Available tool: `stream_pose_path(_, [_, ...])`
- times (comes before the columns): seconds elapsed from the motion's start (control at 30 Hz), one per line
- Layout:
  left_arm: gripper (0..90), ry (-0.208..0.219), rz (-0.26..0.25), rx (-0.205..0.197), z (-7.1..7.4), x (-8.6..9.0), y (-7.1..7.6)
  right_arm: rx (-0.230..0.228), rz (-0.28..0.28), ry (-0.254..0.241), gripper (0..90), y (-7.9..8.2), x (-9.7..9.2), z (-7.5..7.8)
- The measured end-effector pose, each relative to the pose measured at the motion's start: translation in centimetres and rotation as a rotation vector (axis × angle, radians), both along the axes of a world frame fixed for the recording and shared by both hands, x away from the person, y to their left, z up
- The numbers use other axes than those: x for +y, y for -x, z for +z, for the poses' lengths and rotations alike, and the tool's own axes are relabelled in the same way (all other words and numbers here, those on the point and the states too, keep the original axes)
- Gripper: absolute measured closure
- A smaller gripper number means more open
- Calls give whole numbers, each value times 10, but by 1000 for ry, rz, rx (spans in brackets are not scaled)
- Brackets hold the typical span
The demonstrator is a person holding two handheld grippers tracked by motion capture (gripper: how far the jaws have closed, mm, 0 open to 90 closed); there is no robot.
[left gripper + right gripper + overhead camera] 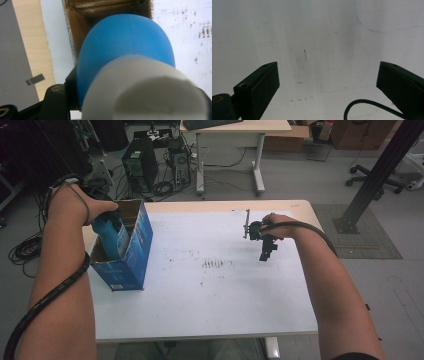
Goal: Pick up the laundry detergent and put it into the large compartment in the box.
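On the white table top (210,290), scuffed with dark smudges near its middle and edged in pale wood, an open blue cardboard box (131,251) stands at the left edge, its brown inside facing up. Beyond the table lies a grey floor with a second desk (235,130), a black computer tower (140,165), coils of cable and the wheeled base of an office chair (375,180) at the far right. Both forearms come in from the bottom of the high view. The person's left hand (75,202) is raised over the box and points the left gripper (107,227) down into its mouth; that gripper is clenched on a blue bottle with a white cap (130,50), which hangs partly inside the box, between its brown walls. From the left gripper view the bottle's white cap bulks large and blurred in front, the blue body beyond it, and the box's folded inner flaps show past that. The right hand (272,225) is held over the far right part of the table, well apart from the box, with the right gripper (265,242) pointing downward; its jaws stand wide apart with nothing between them, and the right gripper view looks on bare white surface with faint pen lines and the gripper's own cable. How far down the bottle reaches in the box is hidden by the hand and the box wall, and the left gripper's pads are covered by the bottle.
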State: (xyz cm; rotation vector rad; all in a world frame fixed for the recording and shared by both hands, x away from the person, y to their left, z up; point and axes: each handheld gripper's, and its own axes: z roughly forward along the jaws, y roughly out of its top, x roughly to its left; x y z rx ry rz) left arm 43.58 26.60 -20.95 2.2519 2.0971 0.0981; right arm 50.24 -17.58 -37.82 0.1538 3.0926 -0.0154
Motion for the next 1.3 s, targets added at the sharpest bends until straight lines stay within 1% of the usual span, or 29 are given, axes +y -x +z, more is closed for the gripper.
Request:
stream_pose_path(0.03, [392, 0, 0, 0, 0, 0, 0, 0, 0, 0, 45, 0, 0, 0])
stream_pose_path(0.17, [392, 7, 2, 3, -9, 1, 0, 1, -1, 2, 45, 0, -1, -1])
stream_pose_path(0.3, [392, 9, 5, 3, -13, 3, 0, 1, -2, 2, 45, 0, -1, 0])
stream_pose_path(0.33, [392, 10, 7, 4, -17, 4, 0, 0, -3, 1, 45, 0, 0, 0])
stream_pose_path(0.37, [392, 10, 7, 4, -17, 4, 0, 0, -3, 1, 45, 0, 0, 0])
stream_pose_path(0.4, [392, 12, 10, 4, -21, 5, 0, 0, -4, 2, 44, 0, 0, 0])
stream_pose_path(0.43, [392, 12, 10, 4, -21, 5, 0, 1, -2, 3, 45, 0, 0, -1])
stream_pose_path(0.53, [392, 20, 16, 8, -30, 6, 1, 1, 1, 3, 45, 0, 1, -2])
stream_pose_path(0.57, [392, 20, 16, 8, -30, 6, 1, 1, 1, 3, 45, 0, 1, -2])
stream_pose_path(0.73, [392, 28, 17, 4, -40, 9, 2, 2, 0, 5, 44, 1, 3, -3])
stream_pose_path(1.1, [392, 41, 21, -5, -52, 11, 2, 3, 0, 8, 44, 0, 3, -4])
stream_pose_path(1.3, [392, 32, 19, -4, -57, 10, 1, 2, 5, 5, 44, 0, 5, -6])
